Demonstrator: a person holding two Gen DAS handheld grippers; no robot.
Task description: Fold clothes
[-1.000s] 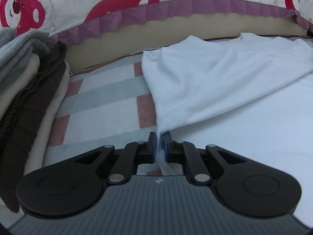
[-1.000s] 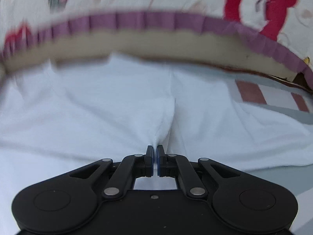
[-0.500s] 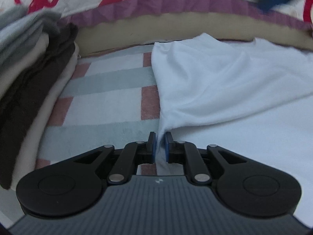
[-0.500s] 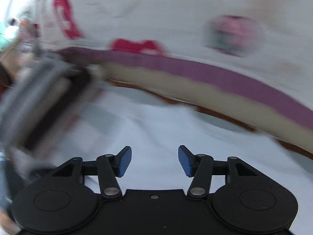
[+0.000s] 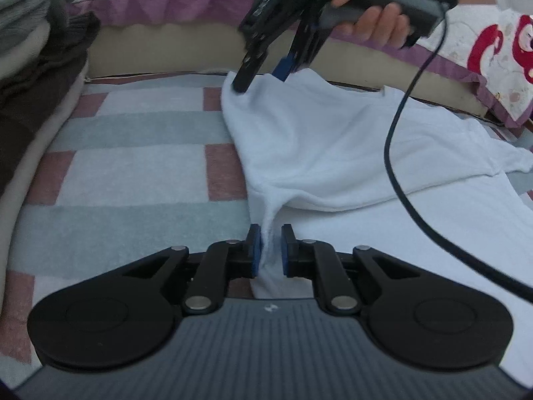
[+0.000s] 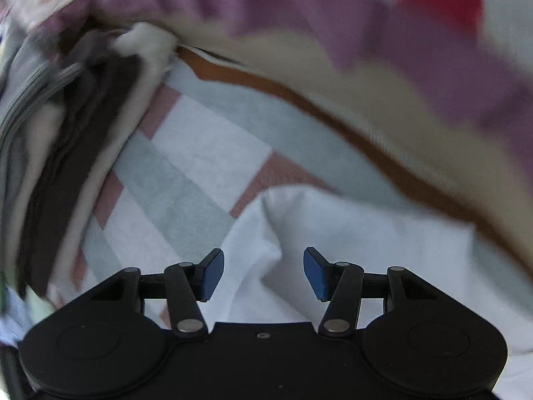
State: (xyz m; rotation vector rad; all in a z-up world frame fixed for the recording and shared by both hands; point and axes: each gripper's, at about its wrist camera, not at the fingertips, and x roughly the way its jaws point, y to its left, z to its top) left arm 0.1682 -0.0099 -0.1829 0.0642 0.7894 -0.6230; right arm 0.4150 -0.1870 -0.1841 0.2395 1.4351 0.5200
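Note:
A white shirt (image 5: 333, 153) lies partly folded on a checked blanket, one layer doubled over the other. My left gripper (image 5: 268, 250) is shut on a pinched ridge of the shirt's near left edge. A hand holds my right gripper (image 5: 263, 75) over the shirt's far left corner, pointing steeply down. In the right wrist view that gripper (image 6: 263, 273) has its jaws opening, its blue pads (image 6: 213, 273) wide apart. The shirt's corner (image 6: 299, 230) lies below and between them, and neither pad presses on it.
A stack of folded grey, cream and dark brown clothes (image 5: 36, 66) (image 6: 50, 153) stands at the left. The checked blanket (image 5: 133, 166) shows bare beside the shirt. A quilt with red prints and a purple frill (image 5: 173, 5) runs along the back. A black cable (image 5: 389, 153) hangs over the shirt.
My right gripper let go of the shirt's middle, opened and swept left to the far left corner, coming into the left wrist view. My left gripper kept its grip and shifted slightly.

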